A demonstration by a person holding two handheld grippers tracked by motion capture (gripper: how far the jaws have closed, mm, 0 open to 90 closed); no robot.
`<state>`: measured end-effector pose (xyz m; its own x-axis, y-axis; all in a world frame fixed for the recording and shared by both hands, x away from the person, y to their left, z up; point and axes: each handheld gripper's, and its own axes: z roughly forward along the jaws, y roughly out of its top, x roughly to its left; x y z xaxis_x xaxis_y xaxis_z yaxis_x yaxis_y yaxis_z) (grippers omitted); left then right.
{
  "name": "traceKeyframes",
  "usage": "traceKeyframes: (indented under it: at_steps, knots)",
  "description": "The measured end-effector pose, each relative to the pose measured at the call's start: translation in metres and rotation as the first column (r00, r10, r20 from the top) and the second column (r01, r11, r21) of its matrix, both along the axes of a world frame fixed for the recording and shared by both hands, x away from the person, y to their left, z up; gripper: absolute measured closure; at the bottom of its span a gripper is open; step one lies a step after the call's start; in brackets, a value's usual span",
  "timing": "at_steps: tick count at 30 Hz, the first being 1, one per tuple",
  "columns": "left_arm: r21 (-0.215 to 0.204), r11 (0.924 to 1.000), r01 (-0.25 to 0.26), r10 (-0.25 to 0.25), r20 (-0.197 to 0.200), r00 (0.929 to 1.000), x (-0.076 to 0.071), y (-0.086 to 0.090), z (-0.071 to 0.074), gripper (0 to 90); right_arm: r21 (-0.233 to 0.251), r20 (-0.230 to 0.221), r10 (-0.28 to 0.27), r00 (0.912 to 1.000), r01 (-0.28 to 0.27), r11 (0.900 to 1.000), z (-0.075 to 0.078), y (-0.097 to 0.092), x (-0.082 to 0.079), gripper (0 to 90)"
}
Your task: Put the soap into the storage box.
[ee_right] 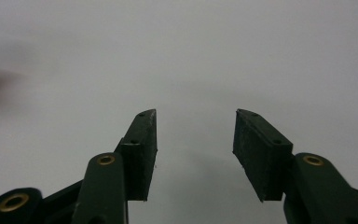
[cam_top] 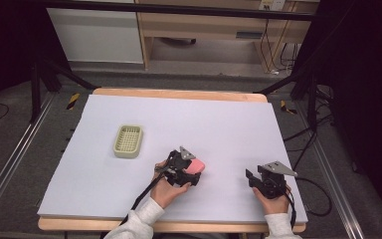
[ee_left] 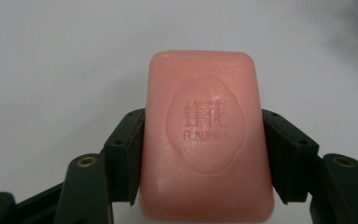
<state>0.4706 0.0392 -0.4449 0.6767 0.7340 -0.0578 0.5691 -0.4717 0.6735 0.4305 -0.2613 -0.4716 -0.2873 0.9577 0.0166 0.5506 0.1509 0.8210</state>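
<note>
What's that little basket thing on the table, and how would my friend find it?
Start at the big white table and look to its left half. There, apart from both hands, lies a small pale green soap dish with a grid of holes in its floor. It sits empty, unlike the pink soap bar clamped in the left tool.

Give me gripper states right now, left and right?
Left gripper: shut on the pink soap bar.
Right gripper: open, nothing between its jaws.

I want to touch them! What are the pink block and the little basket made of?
The pink block looks like a bar of soap: waxy, matte, with a stamped logo. The little basket looks like pale plastic, a moulded tray with a grid floor, though it is too small to be sure.
</note>
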Motion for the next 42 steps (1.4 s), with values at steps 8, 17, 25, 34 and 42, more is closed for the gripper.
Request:
traceKeyframes:
  at_steps: [8, 17, 25, 34, 42]
  knots:
    - [-0.008, 1.0000, -0.003, 0.004, 0.010, 0.9999, -0.002, 0.011, 0.007, 37.4, 0.012, -0.001, -0.003, 1.0000, 0.003, 0.9999, -0.001, -0.001, 0.000, 44.5]
    - [-0.018, 0.9998, -0.008, 0.008, 0.018, 0.9998, -0.002, 0.025, 0.018, 37.4, 0.002, -0.002, -0.004, 1.0000, 0.004, 1.0000, -0.001, 0.000, 0.000, 42.8]
    - [-0.018, 0.9996, -0.022, 0.022, 0.025, 0.9994, -0.001, 0.041, 0.027, 37.4, -0.004, 0.002, -0.009, 1.0000, 0.009, 1.0000, -0.001, 0.000, 0.000, 42.8]
    - [-0.028, 0.9983, -0.051, 0.052, 0.034, 0.9981, 0.000, 0.063, 0.032, 37.4, -0.007, 0.006, -0.006, 1.0000, 0.006, 1.0000, -0.001, 0.001, 0.000, 43.2]
    - [-0.039, 0.9962, -0.079, 0.080, 0.037, 0.9961, 0.001, 0.077, 0.035, 37.4, -0.006, 0.002, -0.007, 1.0000, 0.007, 1.0000, -0.001, 0.001, -0.001, 43.6]
